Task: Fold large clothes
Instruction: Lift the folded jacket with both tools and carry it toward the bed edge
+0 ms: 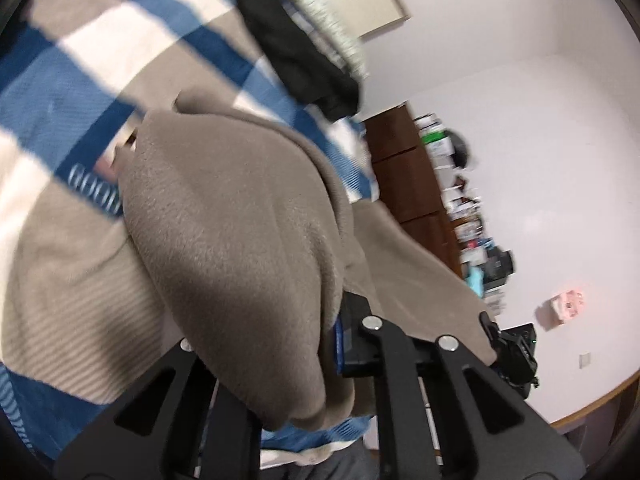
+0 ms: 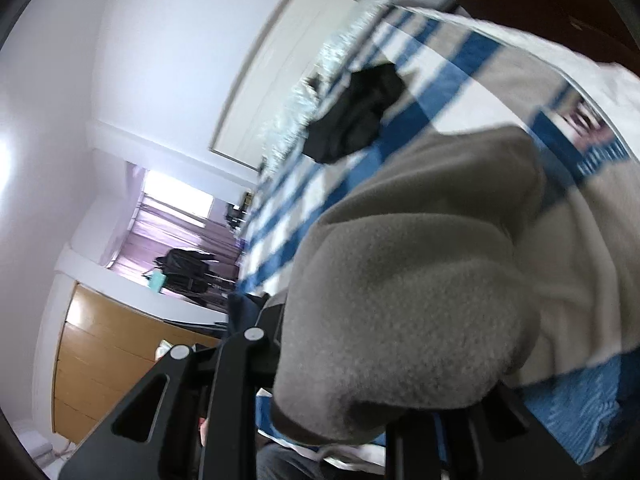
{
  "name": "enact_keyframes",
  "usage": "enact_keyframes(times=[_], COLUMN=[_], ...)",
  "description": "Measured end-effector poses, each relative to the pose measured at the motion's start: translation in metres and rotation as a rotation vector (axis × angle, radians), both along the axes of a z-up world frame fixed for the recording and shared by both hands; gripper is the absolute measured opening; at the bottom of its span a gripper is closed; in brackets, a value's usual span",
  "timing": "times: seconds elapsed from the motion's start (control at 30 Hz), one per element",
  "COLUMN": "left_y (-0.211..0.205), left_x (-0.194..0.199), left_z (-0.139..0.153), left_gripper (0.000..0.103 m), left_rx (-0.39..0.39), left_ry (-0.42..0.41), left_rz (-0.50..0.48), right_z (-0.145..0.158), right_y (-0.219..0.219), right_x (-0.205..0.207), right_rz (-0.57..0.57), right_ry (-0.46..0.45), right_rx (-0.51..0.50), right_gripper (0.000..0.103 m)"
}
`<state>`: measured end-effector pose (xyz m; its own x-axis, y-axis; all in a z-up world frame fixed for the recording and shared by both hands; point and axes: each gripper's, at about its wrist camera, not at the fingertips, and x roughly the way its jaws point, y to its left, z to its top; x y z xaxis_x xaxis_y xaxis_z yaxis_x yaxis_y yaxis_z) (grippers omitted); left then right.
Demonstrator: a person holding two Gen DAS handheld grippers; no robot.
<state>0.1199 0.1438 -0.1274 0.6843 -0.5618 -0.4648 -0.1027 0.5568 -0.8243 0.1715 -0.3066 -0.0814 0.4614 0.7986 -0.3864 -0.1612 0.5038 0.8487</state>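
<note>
The garment under handling is a large taupe fleece garment (image 1: 240, 232); its nap is thick and brushed, and it is judged soft, limp and fairly bulky, light for its size, with no stiffness to hold a crease unaided; it is not fragile and the pile should grip well between pads, though a thick bunch may creep out of a shallow pinch. It lies on the bed (image 1: 72, 92), over a blue, white and beige striped cover; part of it rests flat on that cover while the nearer part is raised and draped.

Left tool (image 1: 320, 360): the fleece hangs directly over it and covers the space between its fingers; cloth appears to run down into the gap, so it is judged to be holding a fold of the garment, but how far the jaws stand apart cannot be told from this view.

Right tool (image 2: 340, 392): a rounded bunch of the same taupe fleece garment (image 2: 408, 304) sits on top of it and hides the finger ends; whether it is closed on the cloth cannot be told.

Relative to the garment, a black garment (image 1: 296, 52) lies well apart, farther up the bed; a dark wooden cabinet (image 1: 408, 176) stands beyond the bed edge.

Recommended hold, as a judgement: an edge or corner, a hem or seam line where layers are fewer, taken deep in the fingers; both holds kept level so the limp cloth hangs straight before it is laid over.
</note>
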Motion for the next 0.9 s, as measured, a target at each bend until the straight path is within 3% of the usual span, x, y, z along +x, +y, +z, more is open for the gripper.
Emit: enact_keyframes(times=[0.23,0.47,0.63,0.9], left_y=[0.027,0.103,0.181,0.349], left_x=[0.007,-0.011,-0.041,-0.129], left_z=[0.077,0.136,0.18,0.264], left_gripper=[0.009,0.008,0.008,0.008], left_rx=[-0.027,-0.022,0.011,0.157], left_ry=[-0.137,-0.224,-0.267,-0.332], left_rz=[0.023,0.104,0.189,0.431], right_z=[0.089,0.154,0.187,0.249], right_y=[0.037,0.12,0.219,0.457], right_x=[0.018,0.029,0.041,0.054], right_rz=[0.049,0.152,0.272,0.514], right_ry=[-0.117,-0.189,-0.221,-0.302], right_rx=[0.029,0.012,0.023,0.063], right_gripper=[0.021,0.021,0.021,0.021])
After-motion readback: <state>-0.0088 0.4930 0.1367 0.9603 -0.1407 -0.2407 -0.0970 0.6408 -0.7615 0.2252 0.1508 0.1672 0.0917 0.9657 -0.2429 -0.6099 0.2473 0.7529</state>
